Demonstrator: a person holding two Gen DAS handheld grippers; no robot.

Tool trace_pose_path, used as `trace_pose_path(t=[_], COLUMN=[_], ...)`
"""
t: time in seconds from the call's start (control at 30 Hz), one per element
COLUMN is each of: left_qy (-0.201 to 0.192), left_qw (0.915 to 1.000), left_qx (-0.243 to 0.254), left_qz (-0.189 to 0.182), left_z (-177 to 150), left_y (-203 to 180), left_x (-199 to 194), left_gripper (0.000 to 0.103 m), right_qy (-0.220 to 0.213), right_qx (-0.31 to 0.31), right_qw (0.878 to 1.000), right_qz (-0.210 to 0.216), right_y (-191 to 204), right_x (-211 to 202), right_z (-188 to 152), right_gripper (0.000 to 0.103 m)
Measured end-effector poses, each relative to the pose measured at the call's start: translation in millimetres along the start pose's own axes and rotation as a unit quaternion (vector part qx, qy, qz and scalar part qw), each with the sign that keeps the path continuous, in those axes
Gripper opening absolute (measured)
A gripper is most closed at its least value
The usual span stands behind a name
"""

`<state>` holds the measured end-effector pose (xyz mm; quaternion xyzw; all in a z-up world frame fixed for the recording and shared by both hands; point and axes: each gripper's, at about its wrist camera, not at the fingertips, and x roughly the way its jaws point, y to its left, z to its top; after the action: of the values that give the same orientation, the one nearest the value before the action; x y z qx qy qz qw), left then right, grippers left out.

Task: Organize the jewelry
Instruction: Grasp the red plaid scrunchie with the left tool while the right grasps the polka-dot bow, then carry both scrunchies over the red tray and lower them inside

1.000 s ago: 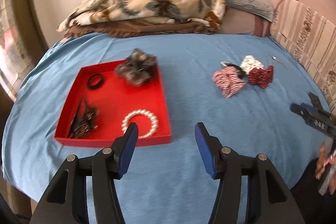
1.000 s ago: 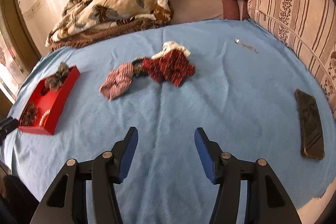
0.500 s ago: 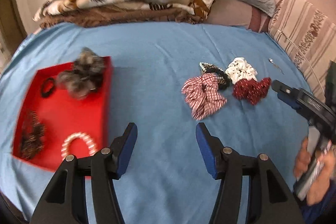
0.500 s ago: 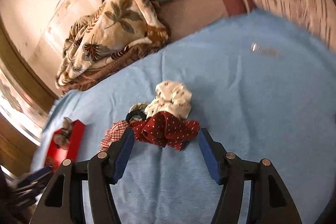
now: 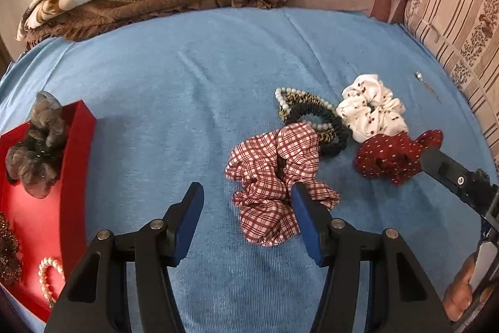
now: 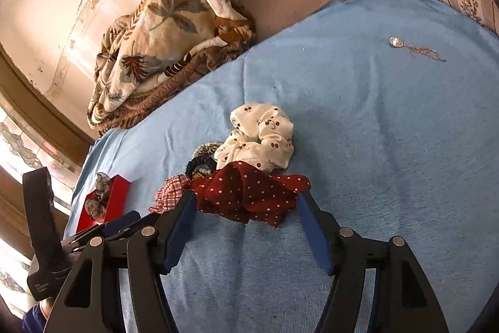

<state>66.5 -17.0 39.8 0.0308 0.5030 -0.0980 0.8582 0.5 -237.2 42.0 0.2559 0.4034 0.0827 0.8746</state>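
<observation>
You're holding your right gripper [image 6: 246,202] spread wide around the red dotted scrunchie [image 6: 249,195], while your left gripper [image 5: 246,205] is hovering open at the checked scrunchie [image 5: 274,183].

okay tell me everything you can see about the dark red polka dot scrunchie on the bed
The dark red scrunchie is gathered fabric, apparently thin cloth, with small pale dots. It lies crumpled and flattened on the blue bedsheet, its centre hole showing in the left wrist view. The white cherry-print scrunchie overlaps its far edge, and the checked scrunchie lies just beside it. The right gripper is open, its fingers straddling the scrunchie without closing on it.
</observation>
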Motion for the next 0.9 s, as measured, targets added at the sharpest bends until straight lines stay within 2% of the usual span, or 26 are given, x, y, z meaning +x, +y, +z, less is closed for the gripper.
trace_pose_path(t=[0.17, 0.27, 0.33, 0.37, 0.4, 0.53, 0.9], left_qy=[0.012, 0.013, 0.018, 0.026, 0.030, 0.009, -0.026], left_qw=[0.9999, 0.9998, 0.9997, 0.9994, 0.9992, 0.9995, 0.9992], left_qx=[0.003, 0.011, 0.016, 0.020, 0.023, 0.030, 0.013], left_qz=[-0.005, -0.002, -0.006, -0.008, -0.008, -0.003, -0.027], left_z=[-4.1, -8.1, -11.6, -12.6, -14.1, -18.3, -42.6], left_y=[-3.0, -8.2, -11.7, -14.0, -15.7, -19.3, -1.2], left_x=[10.4, 10.5, 7.9, 7.4, 6.9, -14.8, -81.6], left_gripper=[0.057, 0.057, 0.037, 0.016, 0.011, 0.010, 0.010], right_qy=[-0.001, 0.004, 0.005, 0.004, 0.001, -0.007, -0.023], right_qx=[0.005, 0.003, 0.007, 0.006, 0.003, -0.001, -0.008], right_qw=[1.000, 1.000, 1.000, 1.000, 1.000, 1.000, 1.000], right_qz=[-0.005, -0.006, 0.002, 0.003, 0.003, 0.006, 0.012], right_y=[-3.4, -4.2, -4.8, -4.0, -2.8, 1.4, 15.0], right_x=[3.5, 5.8, 4.9, 3.9, 1.5, -6.4, -28.8], right_z=[-0.2, 0.4, 0.5, 0.5, 0.5, 0.7, -0.2], right_gripper=[0.068, 0.028, 0.015, 0.010, 0.010, 0.008, 0.007])
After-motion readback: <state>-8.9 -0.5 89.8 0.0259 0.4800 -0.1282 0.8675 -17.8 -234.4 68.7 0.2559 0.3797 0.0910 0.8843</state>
